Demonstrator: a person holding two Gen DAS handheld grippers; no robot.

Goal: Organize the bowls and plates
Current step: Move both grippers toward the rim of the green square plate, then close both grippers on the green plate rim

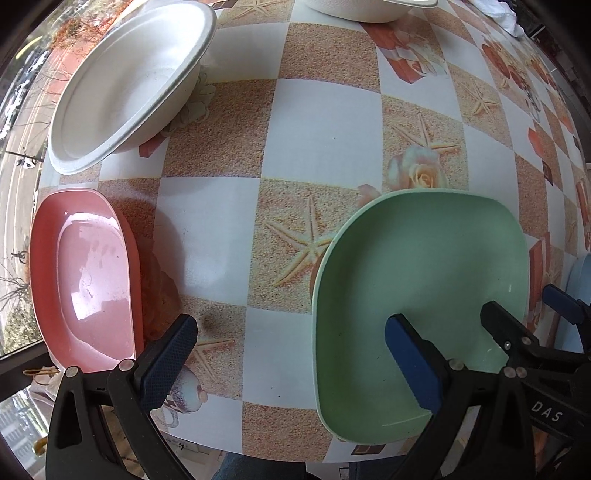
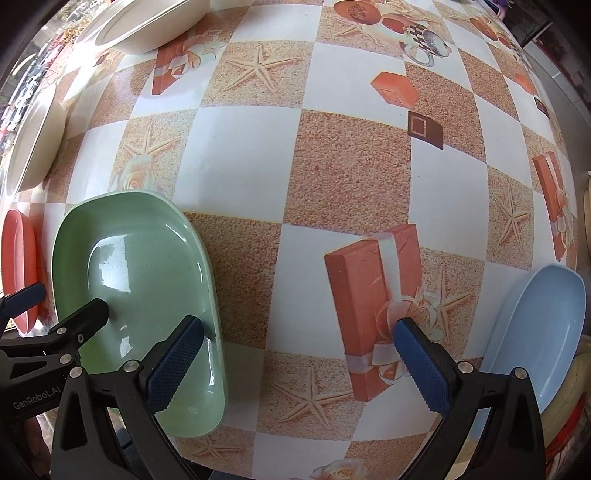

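A green plate (image 1: 417, 295) lies near the table's front edge; it also shows in the right wrist view (image 2: 144, 280). A pink plate (image 1: 85, 280) lies at the left edge, seen also in the right wrist view (image 2: 18, 266). A blue plate (image 2: 539, 332) lies at the right edge. A white bowl (image 1: 129, 85) sits far left, and another white bowl (image 1: 369, 7) at the back. My left gripper (image 1: 291, 354) is open, its right finger over the green plate. My right gripper (image 2: 299, 354) is open and empty, between the green and blue plates.
The table wears a checked cloth (image 2: 332, 166) with starfish and gift-box prints. White bowls (image 2: 147, 26) stand at the far left in the right wrist view. A window is at the left. My right gripper's fingers (image 1: 509, 325) reach over the green plate's right side.
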